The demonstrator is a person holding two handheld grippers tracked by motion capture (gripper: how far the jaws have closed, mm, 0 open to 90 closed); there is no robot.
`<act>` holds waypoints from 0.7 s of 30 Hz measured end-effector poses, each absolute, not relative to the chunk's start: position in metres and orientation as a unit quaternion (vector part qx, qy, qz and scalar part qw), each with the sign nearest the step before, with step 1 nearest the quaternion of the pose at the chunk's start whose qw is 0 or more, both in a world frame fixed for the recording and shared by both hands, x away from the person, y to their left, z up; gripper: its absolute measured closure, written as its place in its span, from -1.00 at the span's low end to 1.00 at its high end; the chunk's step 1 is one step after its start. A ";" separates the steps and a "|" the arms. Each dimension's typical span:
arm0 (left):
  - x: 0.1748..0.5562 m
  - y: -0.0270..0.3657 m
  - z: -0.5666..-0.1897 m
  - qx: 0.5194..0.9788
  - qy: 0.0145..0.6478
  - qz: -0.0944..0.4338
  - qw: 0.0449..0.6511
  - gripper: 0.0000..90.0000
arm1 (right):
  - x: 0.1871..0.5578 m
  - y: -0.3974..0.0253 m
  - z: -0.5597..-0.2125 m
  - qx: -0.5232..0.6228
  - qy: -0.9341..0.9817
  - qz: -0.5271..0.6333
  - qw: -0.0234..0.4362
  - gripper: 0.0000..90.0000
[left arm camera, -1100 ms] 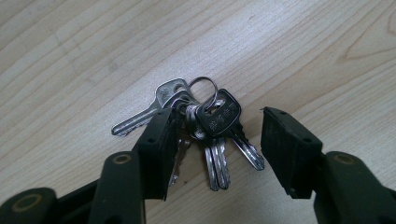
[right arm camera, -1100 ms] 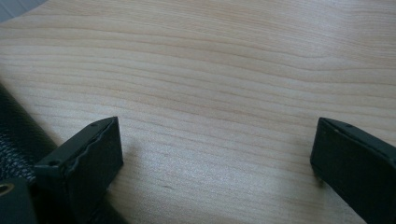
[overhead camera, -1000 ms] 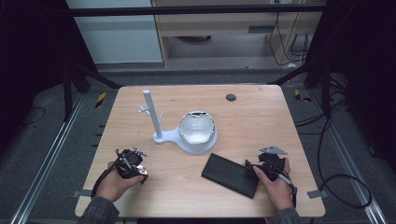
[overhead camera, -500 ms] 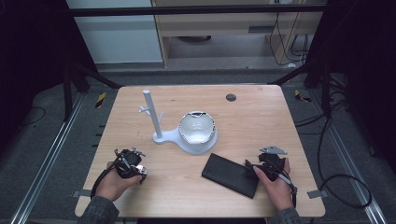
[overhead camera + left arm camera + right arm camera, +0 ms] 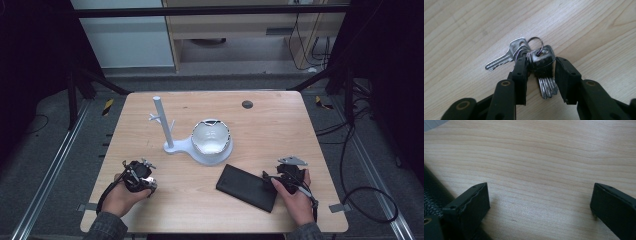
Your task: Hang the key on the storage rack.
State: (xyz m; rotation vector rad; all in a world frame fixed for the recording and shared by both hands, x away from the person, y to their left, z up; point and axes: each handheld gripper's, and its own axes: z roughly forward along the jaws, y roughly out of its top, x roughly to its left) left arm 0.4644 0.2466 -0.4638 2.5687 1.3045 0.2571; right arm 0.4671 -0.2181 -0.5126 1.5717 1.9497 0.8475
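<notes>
Setting: a wooden table (image 5: 280,125) seen from above, with a person's two hands coming in from the near edge, each holding a gripper.
Left gripper (image 5: 540,68): held near the table's front left; its two black jaws stand a little apart on either side of a bunch of keys, the left jaw touching the bunch, the right jaw just beside it.
Keys (image 5: 536,58): several silver keys on a metal ring, lying flat on the wood; one key fans out to the left, the others point back between the jaws.
Right gripper (image 5: 540,202): held near the front right, jaws wide apart over bare wood.
Black case (image 5: 247,187): a flat dark case lying just beside the right gripper.
White stand (image 5: 167,130): an upright post with small pegs on a white base, near the table's middle.
Bowl (image 5: 211,137): a pale bowl sitting on the stand's base.
</notes>
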 end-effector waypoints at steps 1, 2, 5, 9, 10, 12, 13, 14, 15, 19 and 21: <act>0.464 0.247 -0.464 0.880 0.450 0.089 0.125 0.41 | 0.467 -0.218 -0.513 0.576 0.715 0.311 0.246 -0.94; 0.465 0.247 -0.464 0.880 0.449 0.089 0.127 0.41 | 0.467 -0.218 -0.513 0.576 0.715 0.311 0.246 -0.94; 0.464 0.246 -0.464 0.881 0.447 0.088 0.127 0.43 | 0.467 -0.218 -0.513 0.576 0.715 0.311 0.246 -0.94; 0.462 0.242 -0.465 0.885 0.441 0.088 0.122 0.49 | 0.467 -0.218 -0.513 0.576 0.715 0.311 0.246 -0.94; 0.462 0.242 -0.465 0.884 0.442 0.087 0.124 0.48 | 0.467 -0.218 -0.513 0.575 0.716 0.311 0.247 -0.94; 0.461 0.242 -0.465 0.884 0.441 0.082 0.130 0.50 | 0.467 -0.218 -0.513 0.575 0.716 0.311 0.247 -0.94; 0.461 0.242 -0.465 0.884 0.441 0.082 0.130 0.51 | 0.467 -0.218 -0.513 0.575 0.716 0.311 0.247 -0.94; 0.461 0.244 -0.465 0.884 0.440 0.083 0.134 0.51 | 0.467 -0.218 -0.513 0.575 0.716 0.311 0.247 -0.94; 0.462 0.244 -0.465 0.884 0.439 0.083 0.137 0.50 | 0.467 -0.218 -0.513 0.575 0.716 0.311 0.247 -0.94; 0.462 0.242 -0.466 0.886 0.434 0.085 0.136 0.44 | 0.467 -0.218 -0.513 0.575 0.716 0.311 0.247 -0.94; 0.462 0.242 -0.466 0.886 0.435 0.087 0.136 0.50 | 0.467 -0.218 -0.513 0.575 0.715 0.311 0.246 -0.94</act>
